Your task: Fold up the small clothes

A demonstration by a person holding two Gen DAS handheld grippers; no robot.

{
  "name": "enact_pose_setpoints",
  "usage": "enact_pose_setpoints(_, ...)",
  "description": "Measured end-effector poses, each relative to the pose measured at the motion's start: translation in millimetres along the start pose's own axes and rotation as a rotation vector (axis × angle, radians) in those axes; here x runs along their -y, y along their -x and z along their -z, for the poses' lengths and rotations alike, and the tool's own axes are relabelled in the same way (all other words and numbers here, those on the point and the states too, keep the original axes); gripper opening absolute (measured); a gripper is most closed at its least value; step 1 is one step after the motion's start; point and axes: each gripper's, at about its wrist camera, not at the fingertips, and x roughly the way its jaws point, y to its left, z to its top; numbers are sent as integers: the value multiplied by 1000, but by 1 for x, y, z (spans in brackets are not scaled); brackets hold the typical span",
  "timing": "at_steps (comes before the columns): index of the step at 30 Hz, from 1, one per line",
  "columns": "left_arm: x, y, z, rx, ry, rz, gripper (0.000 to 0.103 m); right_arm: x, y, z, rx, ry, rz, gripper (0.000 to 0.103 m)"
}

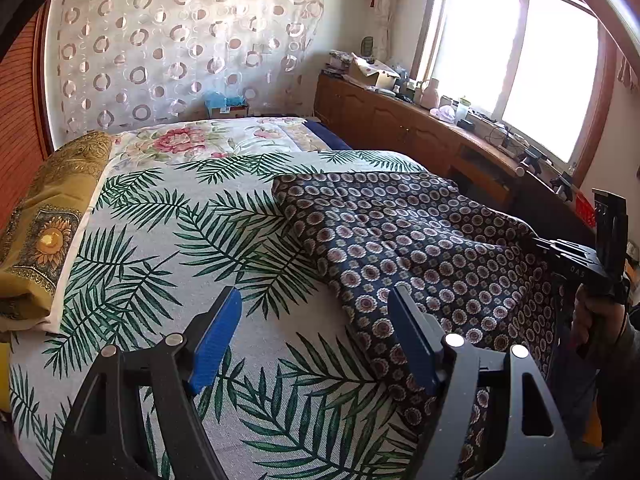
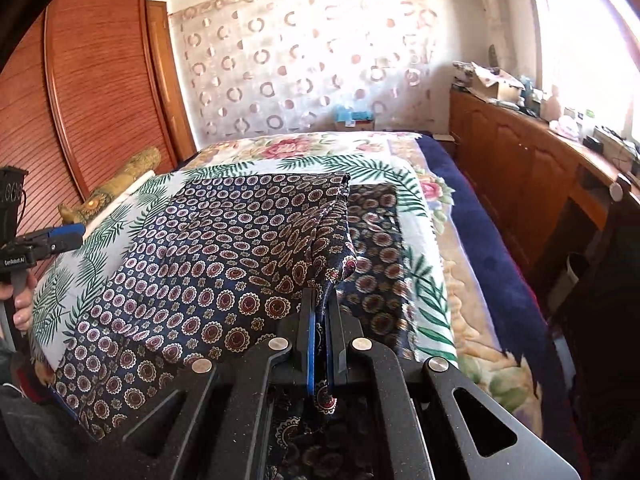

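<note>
Right tongs [image 2: 320, 312] pinch navy patterned garment [image 2: 208, 264] on bed [image 2: 436, 292]; left tongs [image 1: 316, 328] gape empty (carry fold w/ edges aligned, pls).

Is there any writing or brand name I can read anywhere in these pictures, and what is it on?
"GenRobot.AI": white letters on the left gripper's black body, right wrist view.
"DAS": faint letters on the right gripper's black body, left wrist view; the reading is uncertain.
Cardboard box by the curtain: label too small to read.

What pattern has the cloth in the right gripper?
Dark navy cloth with small round flower medallions; clearest in the right wrist view.
</note>
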Motion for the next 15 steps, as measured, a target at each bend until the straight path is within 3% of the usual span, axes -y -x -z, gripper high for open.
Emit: enact_pose_setpoints(15,10,-14,6,-28,-9,21,76,-4,1,1,-16,-21,52,3)
